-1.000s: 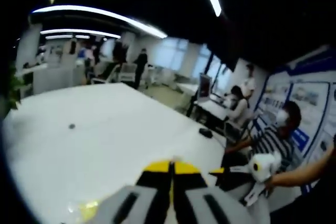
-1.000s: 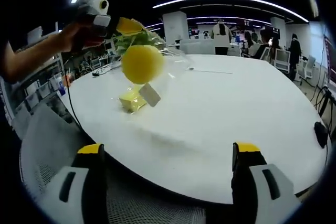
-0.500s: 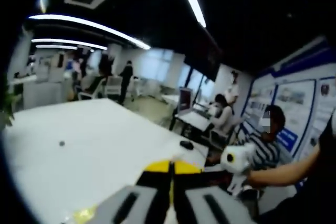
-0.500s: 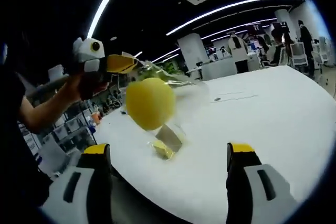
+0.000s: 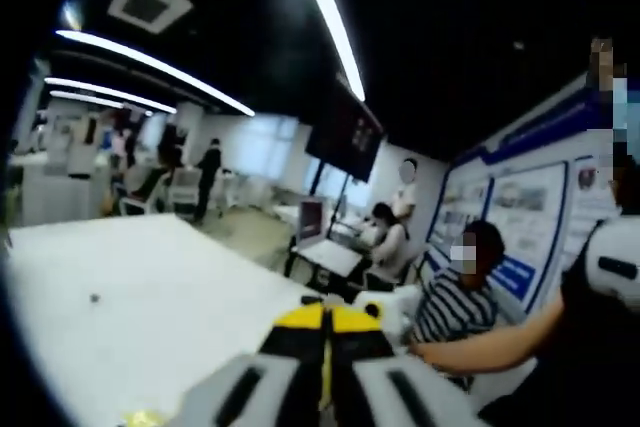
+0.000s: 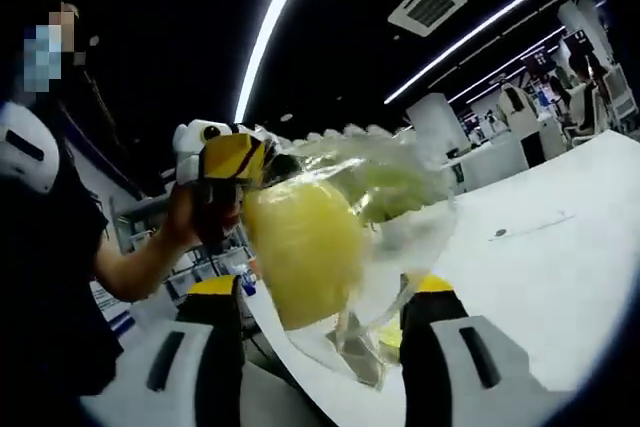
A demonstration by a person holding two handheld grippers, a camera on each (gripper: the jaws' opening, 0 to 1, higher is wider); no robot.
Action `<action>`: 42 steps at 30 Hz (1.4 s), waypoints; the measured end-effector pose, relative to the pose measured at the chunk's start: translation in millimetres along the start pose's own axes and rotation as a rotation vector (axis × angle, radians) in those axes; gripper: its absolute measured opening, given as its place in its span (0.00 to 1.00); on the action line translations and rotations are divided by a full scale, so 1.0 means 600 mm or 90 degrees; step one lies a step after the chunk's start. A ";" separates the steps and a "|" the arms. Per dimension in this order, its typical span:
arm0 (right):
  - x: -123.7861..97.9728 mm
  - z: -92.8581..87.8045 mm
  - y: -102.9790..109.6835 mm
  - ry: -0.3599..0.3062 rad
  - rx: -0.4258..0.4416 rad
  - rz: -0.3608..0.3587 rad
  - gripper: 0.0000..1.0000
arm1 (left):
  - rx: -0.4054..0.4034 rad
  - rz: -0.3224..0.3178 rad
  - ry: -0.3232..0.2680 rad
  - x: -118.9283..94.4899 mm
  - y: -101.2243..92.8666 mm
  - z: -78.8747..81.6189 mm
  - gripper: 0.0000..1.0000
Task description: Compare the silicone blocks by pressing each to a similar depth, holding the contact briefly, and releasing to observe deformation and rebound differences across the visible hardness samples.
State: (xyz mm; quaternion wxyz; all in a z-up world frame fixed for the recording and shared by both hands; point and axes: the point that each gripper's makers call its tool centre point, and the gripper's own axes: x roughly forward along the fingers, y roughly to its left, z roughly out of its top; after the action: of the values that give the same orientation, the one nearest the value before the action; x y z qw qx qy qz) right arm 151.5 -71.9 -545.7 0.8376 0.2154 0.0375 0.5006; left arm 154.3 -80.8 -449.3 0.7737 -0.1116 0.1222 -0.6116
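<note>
Left gripper point(image 6: 232, 160): seen in the right gripper view, raised above the bench edge, gripped by a hand point(image 6: 195, 219) on a bare forearm reaching in from the left; yellow-tipped jaws pointed toward the camera.
Left gripper jaws: in the left gripper view point(image 5: 326, 319) the two yellow tips are pressed together, with only a thin seam between them; a clear plastic bag point(image 6: 385, 197) hangs from them in the right gripper view.
Bag contents: a round yellow silicone block point(image 6: 303, 247) is hung in the bag's near side; a green mass point(image 6: 390, 185) is seen behind it; a pale card or tag point(image 6: 362, 357) sits at the bag's bottom.
Bag position: held in the air, just in front of the right gripper and over the near edge of the white bench point(image 6: 540, 277); contact with the bench cannot be told.
Right gripper point(image 6: 322, 292): held level, low at the bench's near edge; jaws set wide apart, nothing gripped; the bag is hung between and ahead of the two tips.
Bench surface: a small dark spot point(image 5: 95, 298) is noted toward the left edge; a yellow scrap point(image 5: 143, 418) lies at the near edge beside the left gripper's body.
Surroundings: seated people point(image 5: 455, 297) at desks beyond the bench's right side.
</note>
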 end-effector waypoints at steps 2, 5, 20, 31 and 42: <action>0.003 0.009 0.010 -0.007 -0.005 0.014 0.36 | -0.029 -0.015 -0.023 -0.003 -0.004 0.009 0.00; 0.009 0.023 0.021 -0.020 -0.011 0.024 0.34 | -0.024 -0.009 -0.024 -0.005 -0.003 0.007 0.00; -0.006 0.024 0.050 0.081 -0.039 0.022 0.19 | 0.019 -0.028 -0.015 -0.035 -0.020 -0.005 0.00; -0.024 0.011 0.066 0.228 -0.030 0.023 0.06 | 0.049 -0.049 0.007 -0.042 -0.039 -0.035 0.00; -0.030 0.004 0.080 0.266 -0.054 0.028 0.03 | 0.051 -0.045 0.003 -0.054 -0.030 -0.032 0.00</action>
State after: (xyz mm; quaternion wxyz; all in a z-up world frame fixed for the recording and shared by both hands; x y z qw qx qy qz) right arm 103.6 -68.7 -527.1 0.8086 0.0726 0.1847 0.5539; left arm 124.5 -53.7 -460.1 0.7552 -0.0834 0.0957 -0.6431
